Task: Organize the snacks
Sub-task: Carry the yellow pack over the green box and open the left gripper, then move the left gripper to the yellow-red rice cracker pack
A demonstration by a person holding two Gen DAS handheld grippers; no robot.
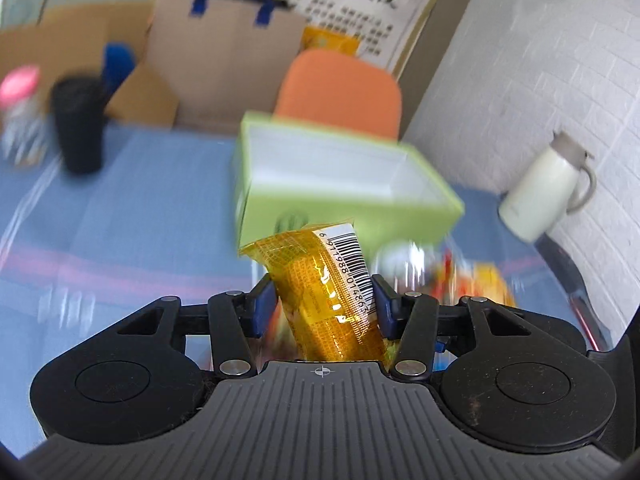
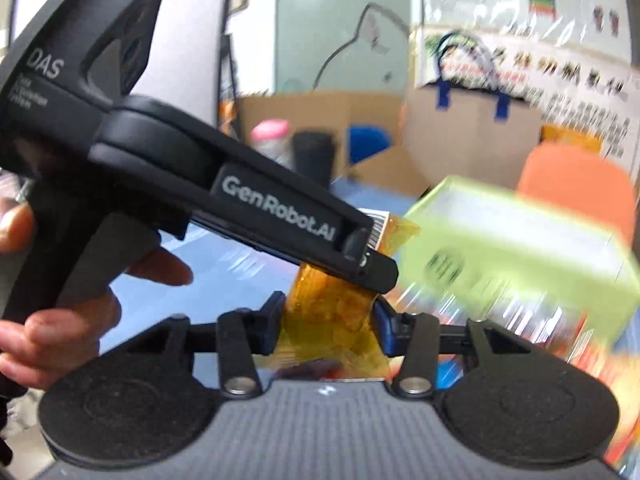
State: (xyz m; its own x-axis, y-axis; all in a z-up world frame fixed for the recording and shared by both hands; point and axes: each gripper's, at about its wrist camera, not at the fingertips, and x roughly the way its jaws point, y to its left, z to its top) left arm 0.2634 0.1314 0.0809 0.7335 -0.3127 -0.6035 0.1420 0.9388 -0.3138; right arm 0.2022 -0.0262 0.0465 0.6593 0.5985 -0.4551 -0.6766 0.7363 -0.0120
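Observation:
My left gripper (image 1: 325, 300) is shut on an orange snack packet (image 1: 320, 280) with a barcode, held above the blue table. My right gripper (image 2: 330, 316) is shut on an orange snack packet (image 2: 332, 320) too; whether it is the same packet I cannot tell. The left gripper's black body (image 2: 240, 200) crosses the right wrist view and its tip meets that packet. A green open box (image 1: 340, 184) with a white, empty inside stands just beyond the packet, and shows at the right in the right wrist view (image 2: 520, 248). More snack packets (image 1: 460, 272) lie blurred beside the box.
A blue table (image 1: 140, 220) carries a black cup (image 1: 78, 124), a pink-lidded jar (image 1: 20, 112) and a white jug (image 1: 548, 188). An orange chair (image 1: 340, 92) and cardboard boxes (image 1: 224, 60) stand behind. A white brick wall (image 1: 540, 60) is at the right.

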